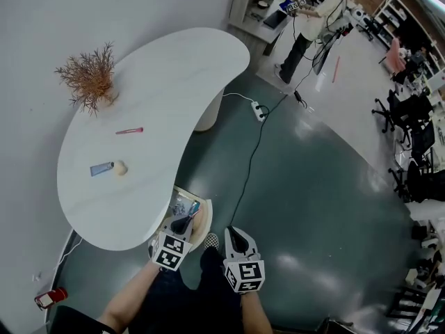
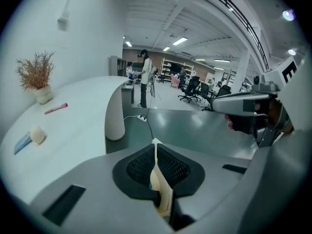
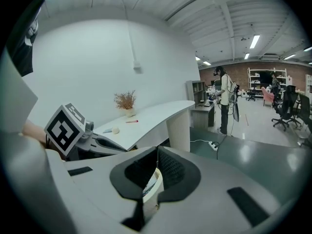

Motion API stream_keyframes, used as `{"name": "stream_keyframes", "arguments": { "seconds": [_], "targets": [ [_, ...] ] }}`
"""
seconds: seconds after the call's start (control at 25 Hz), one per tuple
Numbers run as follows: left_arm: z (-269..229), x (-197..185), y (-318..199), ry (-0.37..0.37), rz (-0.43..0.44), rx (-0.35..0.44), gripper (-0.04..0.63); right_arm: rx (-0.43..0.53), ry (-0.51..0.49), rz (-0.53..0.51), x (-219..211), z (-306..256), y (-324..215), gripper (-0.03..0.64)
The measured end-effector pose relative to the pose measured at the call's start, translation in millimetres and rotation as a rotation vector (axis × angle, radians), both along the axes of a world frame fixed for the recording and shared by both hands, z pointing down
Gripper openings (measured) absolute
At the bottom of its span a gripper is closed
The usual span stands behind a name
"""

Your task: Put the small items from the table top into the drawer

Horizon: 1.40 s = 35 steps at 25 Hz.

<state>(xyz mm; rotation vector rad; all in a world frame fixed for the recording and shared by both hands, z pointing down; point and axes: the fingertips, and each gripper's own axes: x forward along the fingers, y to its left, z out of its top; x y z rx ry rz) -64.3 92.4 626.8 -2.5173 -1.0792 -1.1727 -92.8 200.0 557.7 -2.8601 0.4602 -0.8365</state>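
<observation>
No word, brand, number or sign could be read in any view. The only printed marks were the black-and-white square patterns on the cubes of the left gripper (image 1: 185,223) and the right gripper (image 1: 235,235); they were codes, not letters. The blue tube (image 1: 101,168) near the left edge of the table (image 1: 174,75) was too small to show any print.
</observation>
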Motion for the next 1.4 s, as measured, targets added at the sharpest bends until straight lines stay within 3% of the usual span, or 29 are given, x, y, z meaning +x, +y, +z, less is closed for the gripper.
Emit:
{"name": "stream_keyframes", "arguments": {
  "seconds": [0.56, 1.4],
  "targets": [
    [-95.8, -10.3, -13.5, 0.060, -0.026, -0.020, 0.028, -0.001, 0.074, -0.022, -2.8, -70.4, -12.4, 0.030],
    [-196.0, -27.7, -35.9, 0.259, -0.084, -0.153, 0.028, -0.010, 0.144, -0.079, -20.0, -108.9, -30.9, 0.030]
  ]
}}
